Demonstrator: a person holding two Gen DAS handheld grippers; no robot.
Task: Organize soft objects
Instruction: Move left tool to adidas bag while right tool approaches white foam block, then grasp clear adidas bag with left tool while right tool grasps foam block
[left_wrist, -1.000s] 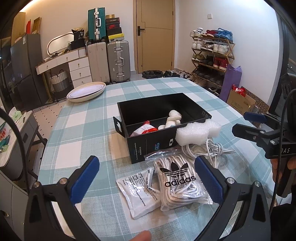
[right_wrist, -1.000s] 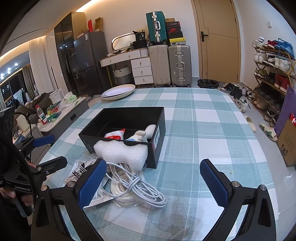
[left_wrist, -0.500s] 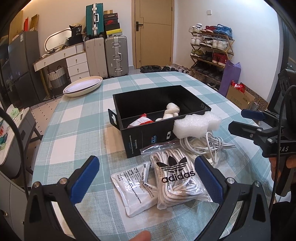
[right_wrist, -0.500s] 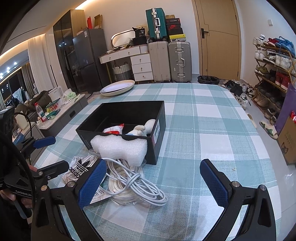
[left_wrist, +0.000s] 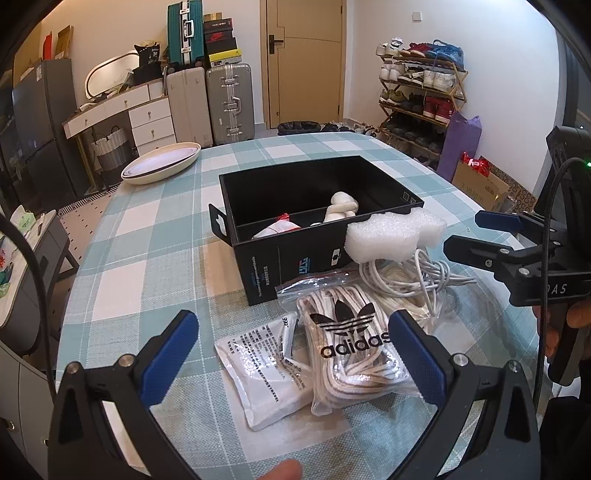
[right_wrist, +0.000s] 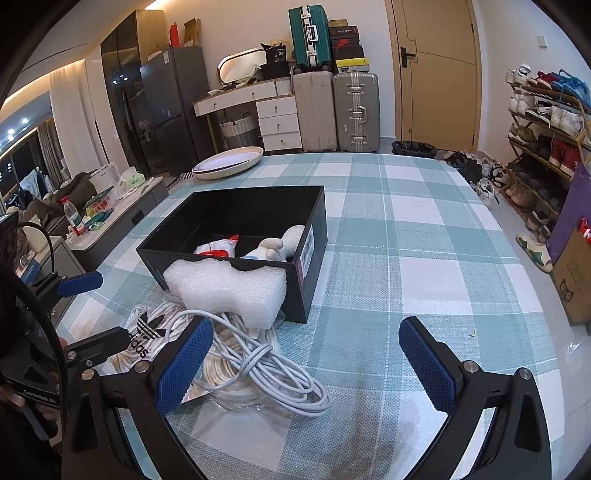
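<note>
Soft stuff: pretty much all piled at the near edge of the table, right in front of the black box
Table: round-ish, teal and white check cloth, oval cream dish way over at the far left edge
Black box: open top, sits mid-table, divider inside; red-and-white pouch in one compartment, white plush toy in the one next to it
Foam block: white, leaning on the box's near wall, resting on top of the cable pile
White cable: loose tangled coil on the cloth, just under the foam
Adidas bag: clear zip bag stuffed with white laces, touching the cable bundle
White packet: flat, printed text, lying right beside the adidas bag, partly tucked under it
Left gripper: spread wide, holding nothing, hovering over the packet and adidas bag
Right gripper: also wide apart and empty, over the cable near the box's corner
</note>
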